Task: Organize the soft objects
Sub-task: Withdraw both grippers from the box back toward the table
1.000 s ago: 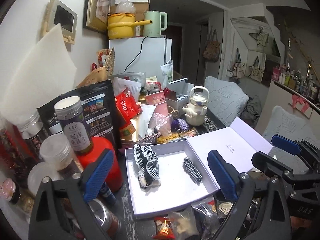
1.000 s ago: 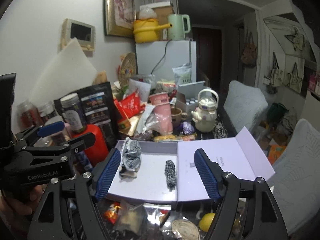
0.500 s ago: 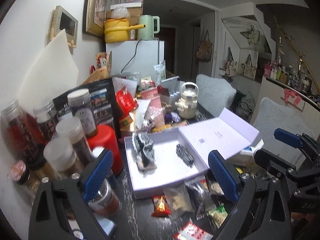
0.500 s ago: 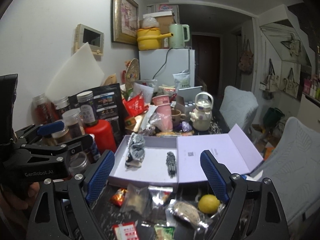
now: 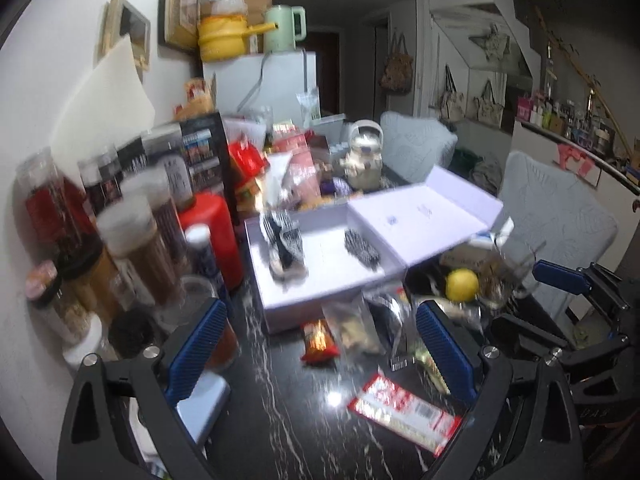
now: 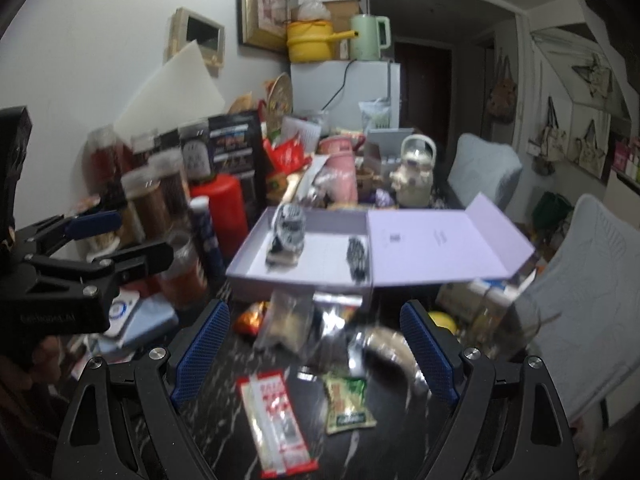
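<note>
Knitted black-and-white soft items (image 5: 285, 245) are lying in the open lavender box (image 5: 320, 300), well ahead of the left gripper (image 5: 316, 354), whose blue pads are standing wide apart around nothing; the smaller roll (image 5: 362, 249), long axis running away from the camera, is sitting nearer the lid hinge. In the right-wrist view, the right gripper (image 6: 314, 352) is likewise spread and empty, snack packets (image 6: 276, 420) crowding the dark tabletop (image 6: 224, 432) between its fingers and the box's near wall (image 6: 300, 283).
</note>
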Motion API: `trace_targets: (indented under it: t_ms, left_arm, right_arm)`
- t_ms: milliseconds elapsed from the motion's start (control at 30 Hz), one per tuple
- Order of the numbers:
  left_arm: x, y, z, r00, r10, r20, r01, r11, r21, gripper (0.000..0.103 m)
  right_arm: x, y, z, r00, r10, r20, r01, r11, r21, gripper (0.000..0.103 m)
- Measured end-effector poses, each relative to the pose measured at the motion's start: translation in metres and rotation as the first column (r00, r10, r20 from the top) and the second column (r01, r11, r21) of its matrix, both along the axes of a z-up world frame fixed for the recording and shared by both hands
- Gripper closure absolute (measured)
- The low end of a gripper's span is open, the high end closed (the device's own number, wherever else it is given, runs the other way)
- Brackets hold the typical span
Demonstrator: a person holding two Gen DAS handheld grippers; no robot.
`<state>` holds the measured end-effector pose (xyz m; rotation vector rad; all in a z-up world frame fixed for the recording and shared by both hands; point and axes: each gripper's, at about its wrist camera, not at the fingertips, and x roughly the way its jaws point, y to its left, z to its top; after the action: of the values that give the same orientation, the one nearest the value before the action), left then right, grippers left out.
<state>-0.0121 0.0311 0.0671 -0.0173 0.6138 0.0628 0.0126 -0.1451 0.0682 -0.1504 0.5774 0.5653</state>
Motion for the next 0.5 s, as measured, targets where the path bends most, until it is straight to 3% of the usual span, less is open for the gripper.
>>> trace_targets:
  t_ms: [300, 500]
  left_arm:
    - [-0.004, -0.006, -0.052, 0.991, -0.030, -0.133, 0.022, 0.998, -0.061, 0.006]
    - [-0.008, -0.002, -0.085, 0.979, -0.003, -0.203, -0.025, 0.991, -0.132, 0.006]
  right_arm:
    - [-0.012, -0.007, -0.058, 0.990, 0.032, -0.135, -0.032, 0.999, 0.002, 0.015]
    - [-0.016, -0.004, -0.095, 0.973, 0.055, -0.225, -0.056, 0.998, 0.003, 0.015]
